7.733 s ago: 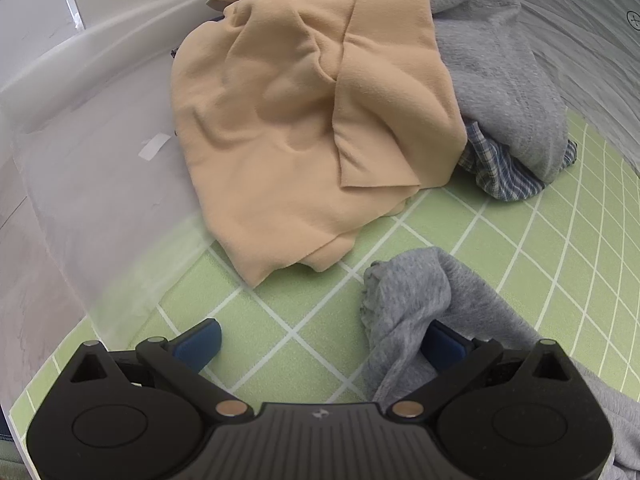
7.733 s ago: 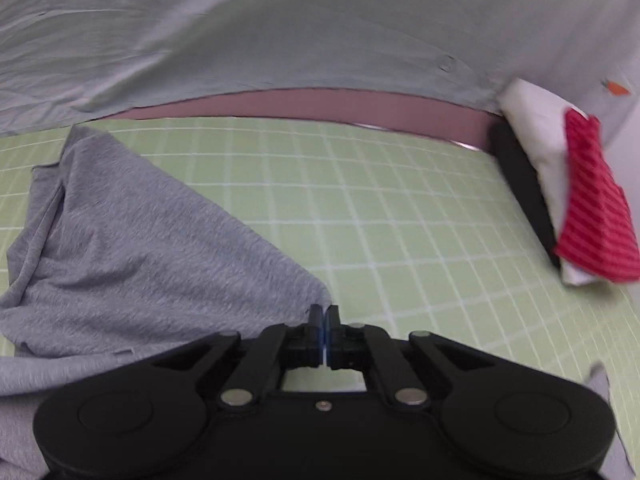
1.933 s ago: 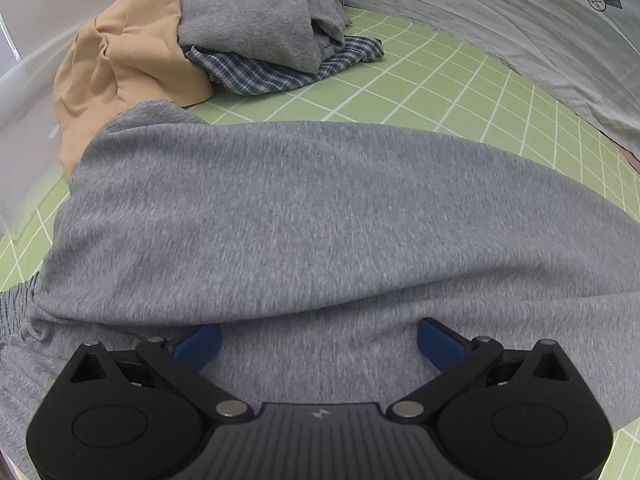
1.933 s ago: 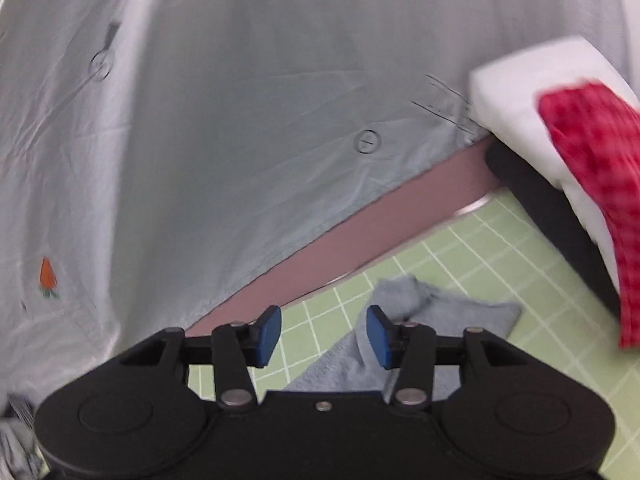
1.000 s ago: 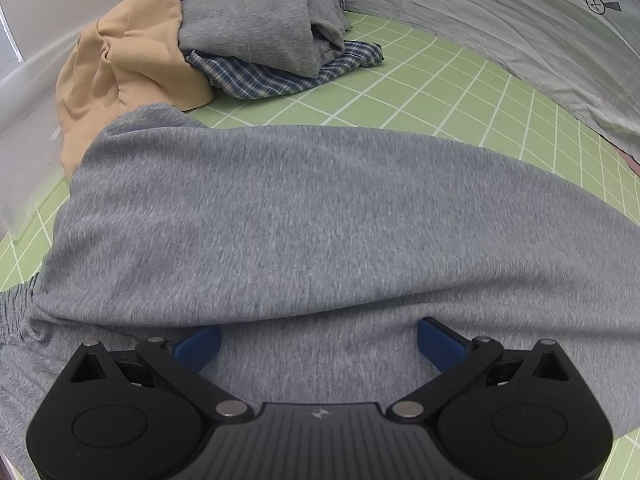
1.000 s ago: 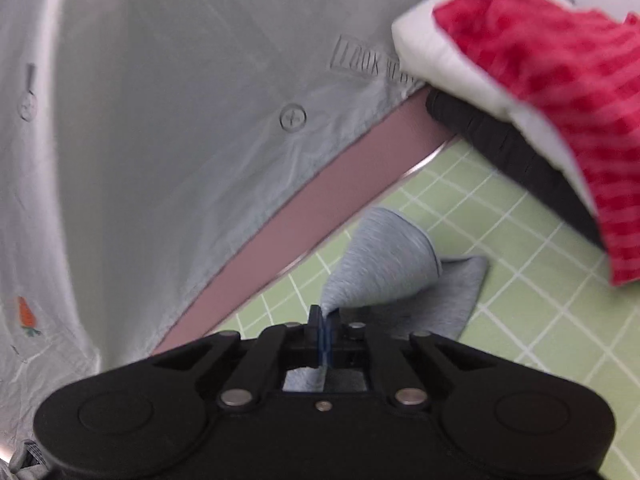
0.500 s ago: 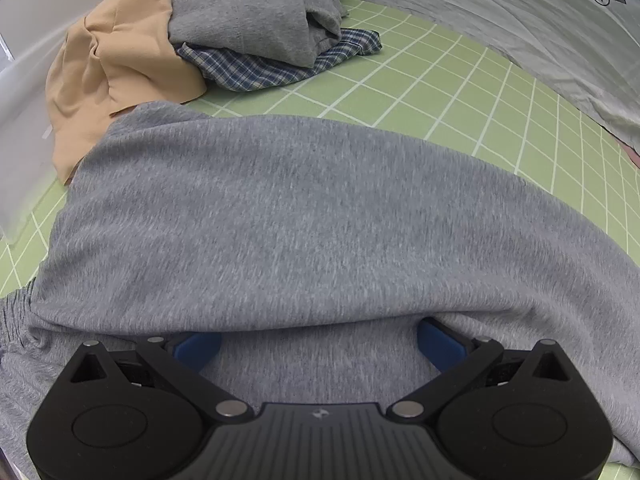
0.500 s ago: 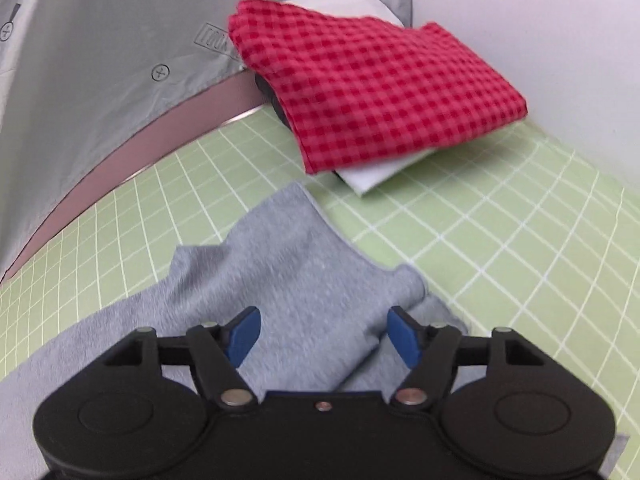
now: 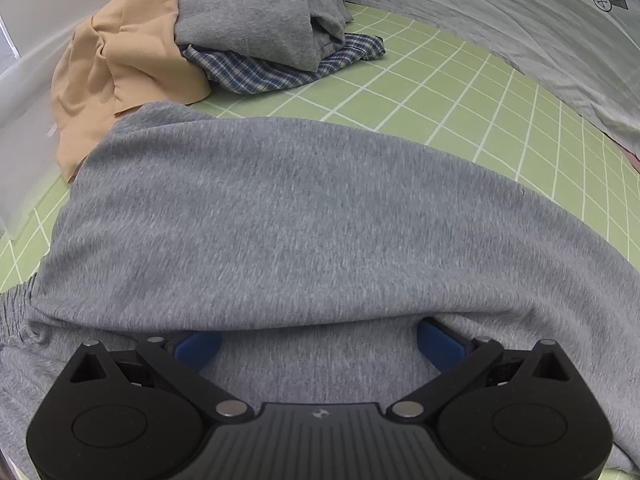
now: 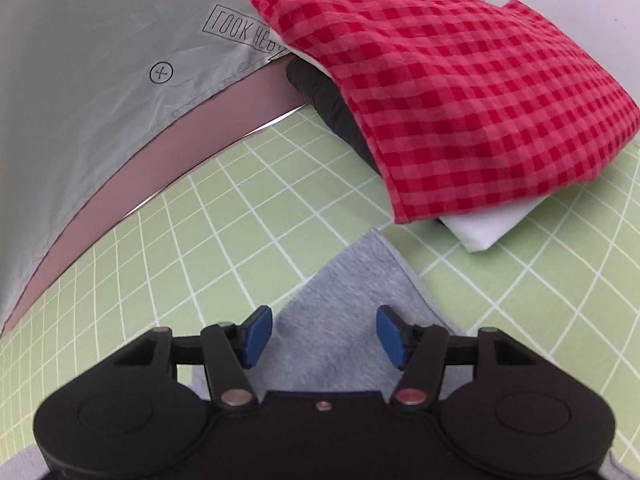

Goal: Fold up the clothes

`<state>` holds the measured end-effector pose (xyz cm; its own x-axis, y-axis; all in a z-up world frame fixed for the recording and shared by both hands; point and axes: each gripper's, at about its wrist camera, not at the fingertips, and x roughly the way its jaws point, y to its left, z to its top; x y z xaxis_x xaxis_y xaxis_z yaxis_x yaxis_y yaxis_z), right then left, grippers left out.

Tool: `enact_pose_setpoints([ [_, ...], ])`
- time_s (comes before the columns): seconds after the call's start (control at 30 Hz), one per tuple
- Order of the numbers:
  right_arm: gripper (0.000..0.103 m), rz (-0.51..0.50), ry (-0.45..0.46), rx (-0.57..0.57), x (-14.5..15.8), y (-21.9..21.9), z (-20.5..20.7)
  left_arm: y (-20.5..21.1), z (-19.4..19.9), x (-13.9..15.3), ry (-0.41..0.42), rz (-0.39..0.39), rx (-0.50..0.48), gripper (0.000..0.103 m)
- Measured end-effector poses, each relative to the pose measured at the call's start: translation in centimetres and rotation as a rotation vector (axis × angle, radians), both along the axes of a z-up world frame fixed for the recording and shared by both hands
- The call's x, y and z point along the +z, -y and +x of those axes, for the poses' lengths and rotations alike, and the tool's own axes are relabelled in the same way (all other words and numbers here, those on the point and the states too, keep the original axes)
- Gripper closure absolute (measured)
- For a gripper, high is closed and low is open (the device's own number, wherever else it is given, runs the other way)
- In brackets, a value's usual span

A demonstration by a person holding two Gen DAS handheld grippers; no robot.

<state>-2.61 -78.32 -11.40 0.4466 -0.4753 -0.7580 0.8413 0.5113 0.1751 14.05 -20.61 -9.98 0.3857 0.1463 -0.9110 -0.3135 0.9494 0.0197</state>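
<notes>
Garments: one grey piece in work, three loose, three folded.
Left gripper (image 9: 318, 344) spread wide, grey garment (image 9: 304, 216) draped over its fingers; only its view shows the tan, grey and plaid heap (image 9: 224, 36) beyond. Right gripper (image 10: 323, 334) closing, pads off the grey corner (image 10: 352, 280) between them; only its view shows the red-check, white and black stack (image 10: 460, 100) beyond.

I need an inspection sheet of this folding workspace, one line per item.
Surface: green grid mat, partly bare.
Job's things: grey garment spread on the mat; folded red checked cloth on a stack.
Clutter: unfolded pile, tan cloth, grey top, blue plaid.
Grippers: left gripper open over the garment; right gripper closing, pads not touching the fabric.
Cables: nothing seen.
Surroundings: grey sheet behind.
</notes>
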Motion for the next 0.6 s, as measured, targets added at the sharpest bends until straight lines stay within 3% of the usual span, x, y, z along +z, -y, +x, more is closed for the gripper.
enact_pose_setpoints([
  [0.07, 0.102, -0.011, -0.018, 0.041, -0.1, 0.4, 0.4, 0.0, 0.0, 0.0, -0.001, 0.0, -0.001, 0.0],
  [0.23, 0.103, -0.046, -0.013, 0.089, 0.7, 2.4, 2.4, 0.0, 0.1, 0.1, 0.002, 0.001, -0.005, 0.0],
  [0.47, 0.103, -0.169, 0.083, 0.111, 6.2, 6.9, 8.2, 0.0, 0.1, 0.0, 0.013, 0.004, 0.002, 0.0],
  [0.53, 0.096, -0.144, 0.071, 0.163, 6.6, 7.0, 8.9, 0.1, 0.1, 0.0, 0.018, 0.006, 0.006, 0.0],
  [0.6, 0.05, -0.12, 0.02, 0.208, 5.8, 6.1, 8.8, 0.2, 0.1, 0.0, 0.02, 0.007, 0.011, 0.0],
])
